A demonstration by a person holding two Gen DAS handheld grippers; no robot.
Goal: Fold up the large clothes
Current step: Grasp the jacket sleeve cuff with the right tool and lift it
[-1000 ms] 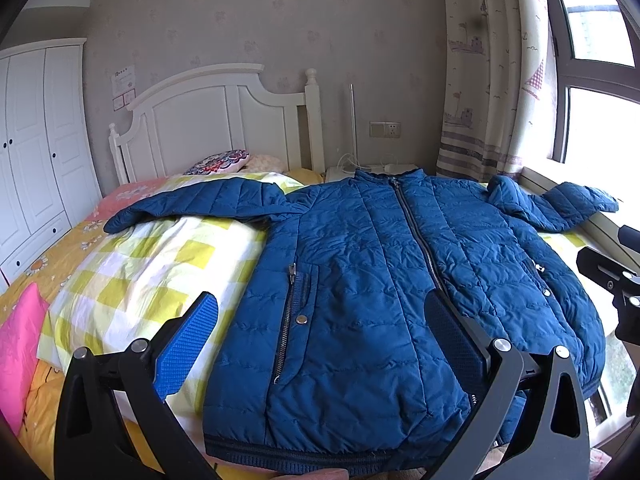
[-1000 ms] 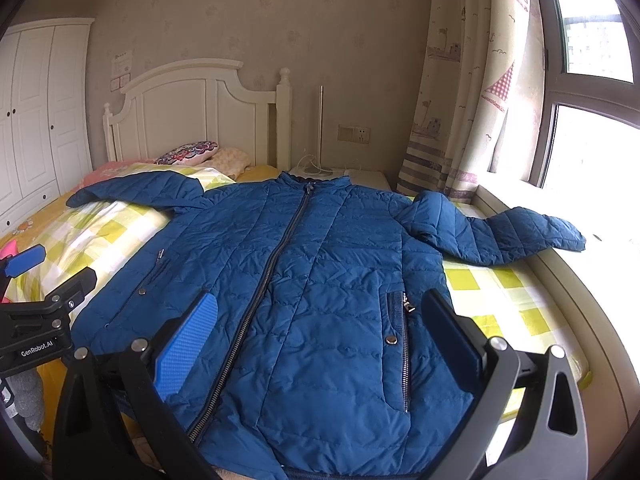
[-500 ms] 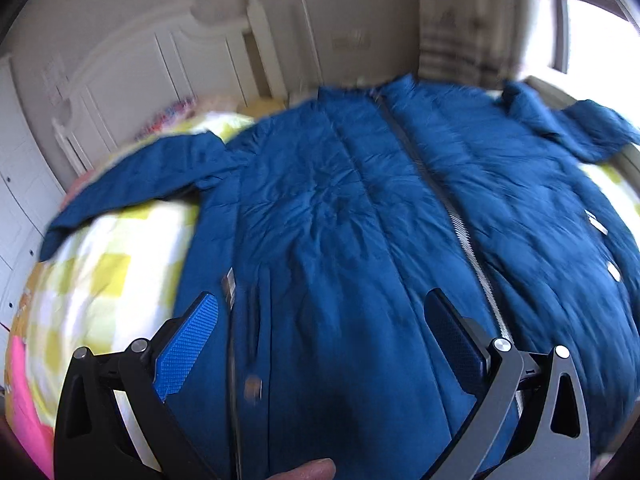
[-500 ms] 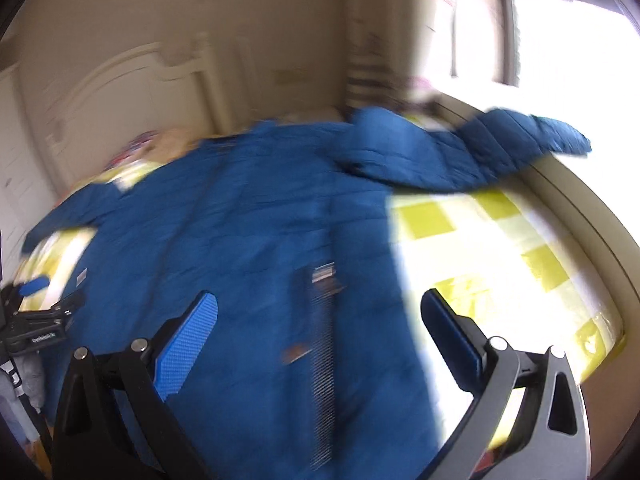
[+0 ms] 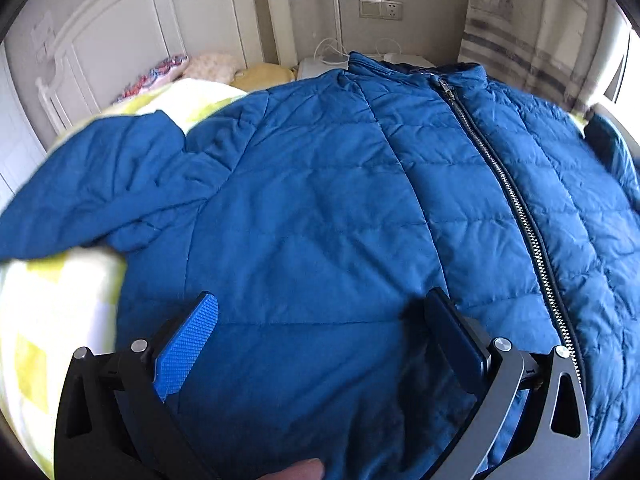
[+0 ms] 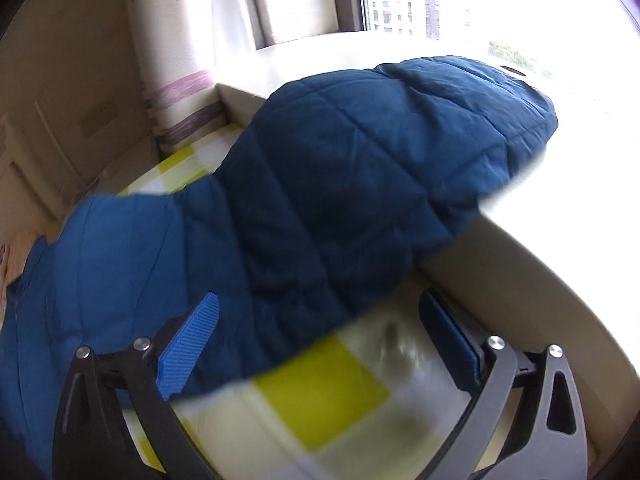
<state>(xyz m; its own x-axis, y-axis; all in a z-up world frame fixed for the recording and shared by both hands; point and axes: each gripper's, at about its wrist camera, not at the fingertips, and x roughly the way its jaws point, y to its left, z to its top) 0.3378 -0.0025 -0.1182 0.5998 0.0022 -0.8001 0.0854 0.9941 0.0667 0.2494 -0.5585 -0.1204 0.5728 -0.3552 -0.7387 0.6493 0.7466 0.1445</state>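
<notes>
A blue quilted jacket [image 5: 340, 208] lies front up and zipped on the bed, collar toward the headboard. Its one sleeve [image 5: 100, 192] stretches out to the left. My left gripper [image 5: 320, 324] is open and empty, low over the jacket's chest left of the zipper [image 5: 516, 208]. In the right wrist view the other sleeve [image 6: 360, 184] reaches from the bed onto the window sill. My right gripper [image 6: 320, 320] is open and empty, just above that sleeve's lower edge and the yellow checked bedspread [image 6: 320, 396].
A white headboard [image 5: 132, 40] and pillows [image 5: 172, 72] stand at the far end of the bed. A small white nightstand [image 5: 320, 66] sits behind the collar. The cream window sill [image 6: 520, 264] and curtain [image 6: 180, 92] border the bed's right side.
Both grippers have dropped toward the bed and moved forward. The left one now hovers close over the jacket's chest. The right one has swung right to the sleeve by the window.
</notes>
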